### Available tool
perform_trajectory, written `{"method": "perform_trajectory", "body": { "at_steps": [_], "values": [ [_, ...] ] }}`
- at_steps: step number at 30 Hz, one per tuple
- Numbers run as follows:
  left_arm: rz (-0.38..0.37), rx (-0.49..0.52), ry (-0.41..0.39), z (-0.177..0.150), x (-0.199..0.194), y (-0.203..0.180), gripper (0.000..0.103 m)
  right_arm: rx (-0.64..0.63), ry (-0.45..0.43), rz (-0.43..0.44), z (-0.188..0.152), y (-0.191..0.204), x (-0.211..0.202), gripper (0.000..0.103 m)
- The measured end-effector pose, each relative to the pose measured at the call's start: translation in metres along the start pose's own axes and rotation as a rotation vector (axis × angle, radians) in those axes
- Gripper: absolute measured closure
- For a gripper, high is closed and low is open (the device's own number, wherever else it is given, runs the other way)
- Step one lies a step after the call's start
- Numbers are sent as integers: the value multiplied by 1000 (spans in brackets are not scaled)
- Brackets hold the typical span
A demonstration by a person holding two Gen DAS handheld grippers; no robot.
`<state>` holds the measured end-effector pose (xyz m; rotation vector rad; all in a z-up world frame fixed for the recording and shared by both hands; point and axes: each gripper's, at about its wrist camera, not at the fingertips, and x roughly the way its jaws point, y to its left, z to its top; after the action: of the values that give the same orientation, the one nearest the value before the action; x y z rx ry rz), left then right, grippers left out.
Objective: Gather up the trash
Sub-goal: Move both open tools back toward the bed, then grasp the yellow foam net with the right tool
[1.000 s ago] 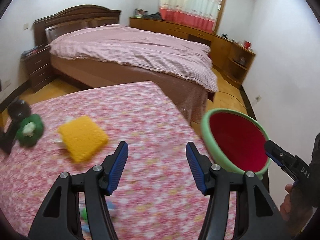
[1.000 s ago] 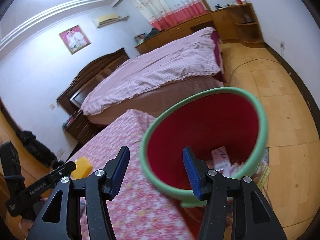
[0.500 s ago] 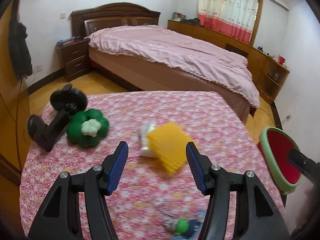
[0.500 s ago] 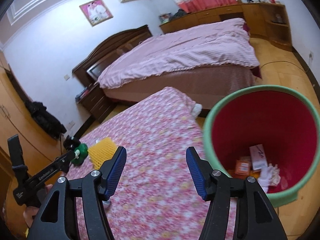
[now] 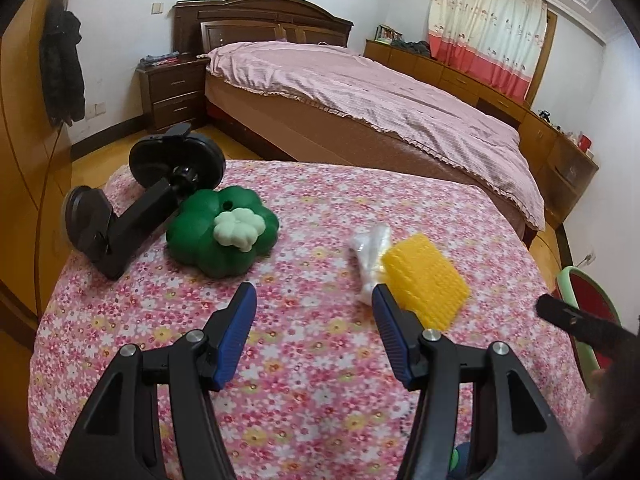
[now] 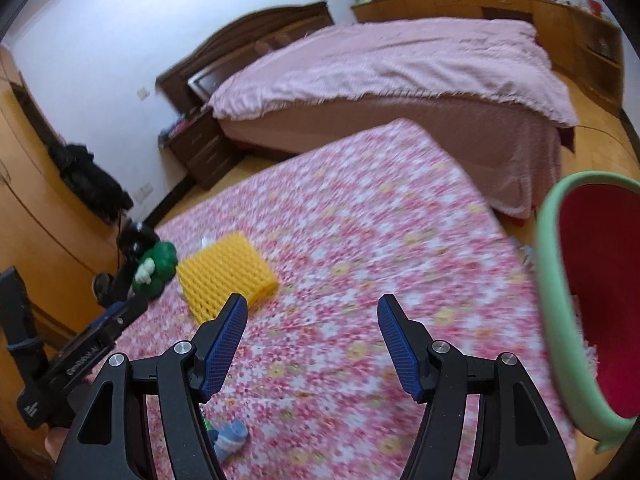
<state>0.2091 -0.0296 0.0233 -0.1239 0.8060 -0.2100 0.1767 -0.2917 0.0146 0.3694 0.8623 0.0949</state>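
Crumpled white plastic wrapper (image 5: pixel 370 256) lies on the floral table (image 5: pixel 320 380), touching the yellow sponge (image 5: pixel 424 280), just ahead of the left gripper (image 5: pixel 314 338) by its right fingertip. Left jaws wide apart, holding nothing. Right gripper (image 6: pixel 312 346) likewise spread and empty over the cloth, red bin (image 6: pixel 560 280) at its right.

Home bedroom: bed (image 5: pixel 360 92) (pink cover), nightstand (image 5: pixel 172 92).

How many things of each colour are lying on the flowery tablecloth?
Black: 1, the phone holder
Green: 1, the clover-shaped toy
Yellow: 1, the foam net sleeve
White: 1, the crumpled plastic wrapper
Blue and green: 1, the small toy near the table's front edge
Total: 5
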Motion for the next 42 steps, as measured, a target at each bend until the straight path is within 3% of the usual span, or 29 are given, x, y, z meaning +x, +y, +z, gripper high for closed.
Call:
{"method": "perform_trajectory", "body": {
  "at_steps": [17,30,33,34,37,40,42],
  "values": [
    [-22,-75,21,-4,10,17,43,-95,56,-14,6,34,65,34],
    [-66,-87,22,-6,11,14,43,-164,29,-66,2,54,78,34],
    [-62,-79,18,-7,11,12,43,-166,28,-37,3,59,81,35],
    [-65,-80,18,-7,11,12,43,-172,39,-20,3,61,82,48],
    [-68,-83,31,-7,14,11,43,-201,52,9,1,66,84,72],
    [-70,-75,40,-8,17,9,43,-171,45,53,-1,62,82,88],
    [-70,-60,37,-8,19,6,43,-148,30,79,-1,56,76,91]
  ]
}}
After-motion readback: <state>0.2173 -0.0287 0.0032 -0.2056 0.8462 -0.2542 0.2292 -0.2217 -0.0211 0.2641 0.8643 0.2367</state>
